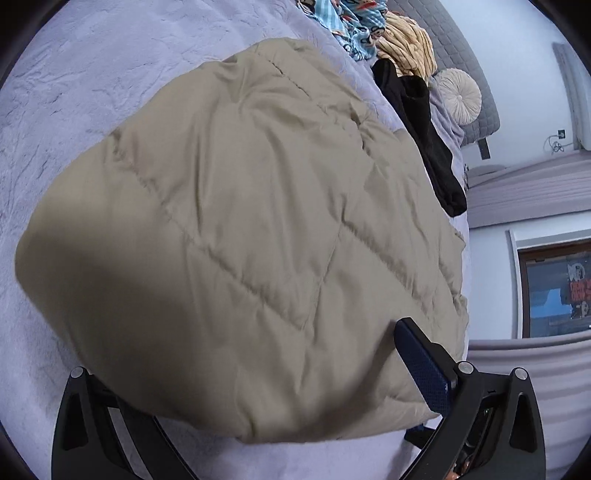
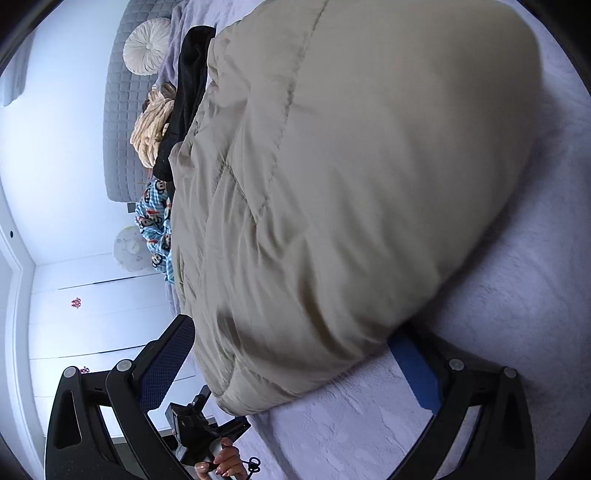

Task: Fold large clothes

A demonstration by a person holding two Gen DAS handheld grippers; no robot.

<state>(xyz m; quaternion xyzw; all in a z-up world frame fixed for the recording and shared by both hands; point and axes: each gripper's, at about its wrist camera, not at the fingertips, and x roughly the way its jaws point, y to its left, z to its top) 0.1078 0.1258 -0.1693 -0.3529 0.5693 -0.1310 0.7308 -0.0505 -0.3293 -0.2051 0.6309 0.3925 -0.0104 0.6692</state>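
A folded beige padded jacket (image 1: 240,229) lies as a thick bundle on the lilac bed cover (image 1: 55,110); it fills the right wrist view too (image 2: 351,166). My left gripper (image 1: 258,398) is open, its jaws spread wide around the bundle's near edge; one blue-padded finger (image 1: 424,369) shows, the other is hidden under the fabric. My right gripper (image 2: 295,362) is open as well, straddling the bundle's near end, with blue pads on both sides (image 2: 170,354). The left gripper and the hand holding it show in the right wrist view (image 2: 207,432).
A black garment (image 1: 421,136), a yellow striped garment (image 1: 406,44) and a blue patterned one (image 1: 354,22) lie piled beyond the jacket. A round cream cushion (image 1: 460,98) leans on the grey quilted headboard (image 2: 122,147). White wardrobe doors (image 2: 92,325) stand beside the bed.
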